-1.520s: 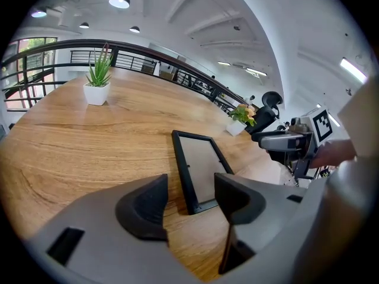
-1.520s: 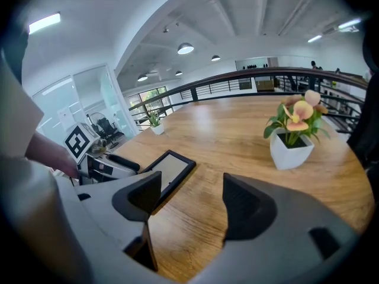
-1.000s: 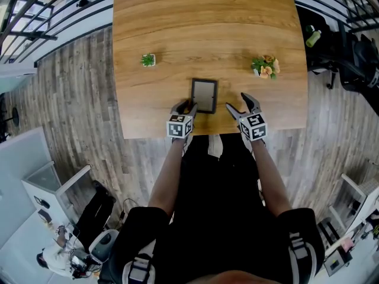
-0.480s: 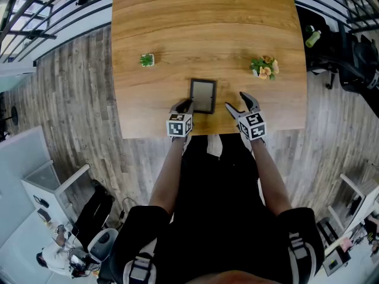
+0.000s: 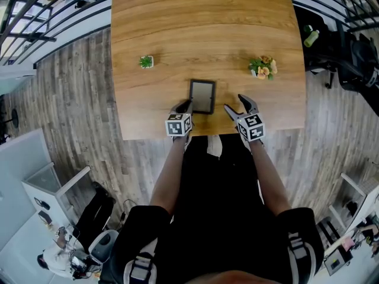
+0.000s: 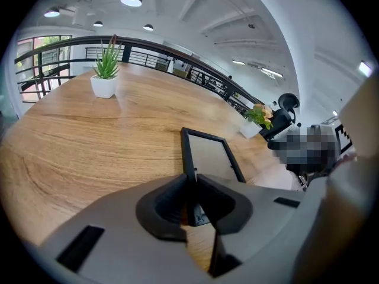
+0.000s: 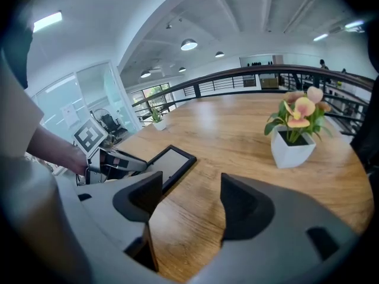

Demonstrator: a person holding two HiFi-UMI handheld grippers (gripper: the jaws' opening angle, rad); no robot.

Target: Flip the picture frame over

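Only the left gripper view showed the left claw (image 6: 190,185), its jaws just closing, pinching the near edge of the picture frame (image 6: 208,155); the right claw (image 7: 190,197) hung spread above the bench (image 7: 237,132).

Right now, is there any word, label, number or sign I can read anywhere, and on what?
None readable.
The marker cubes on the left gripper and right gripper: black-and-white square patterns, no letters.
The picture frame: plain grey face, no print. The left gripper's jaws have just been closing on its edge.
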